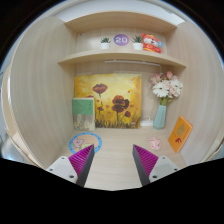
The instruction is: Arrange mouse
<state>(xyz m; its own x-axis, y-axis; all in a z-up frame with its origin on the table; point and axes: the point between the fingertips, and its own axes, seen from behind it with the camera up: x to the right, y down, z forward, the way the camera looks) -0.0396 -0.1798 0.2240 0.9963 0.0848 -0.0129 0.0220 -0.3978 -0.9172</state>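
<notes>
No mouse in view, so I can't call its heading or long axis. My claw (113, 158) is spread, nothing between the pads (82, 160). Ahead: bare desk (115, 145), flower painting (107, 101), vase (161, 116), orange card (180, 133), shelf (120, 57) above. Expect a light, rigid, slick shell; I'd pinch it across the narrow sides.

Round purple sign (121, 40) on upper shelf (120, 58), between small plant (104, 43) and orange box (151, 43): reads "20". Print on orange box too small to read. No other legible text.
</notes>
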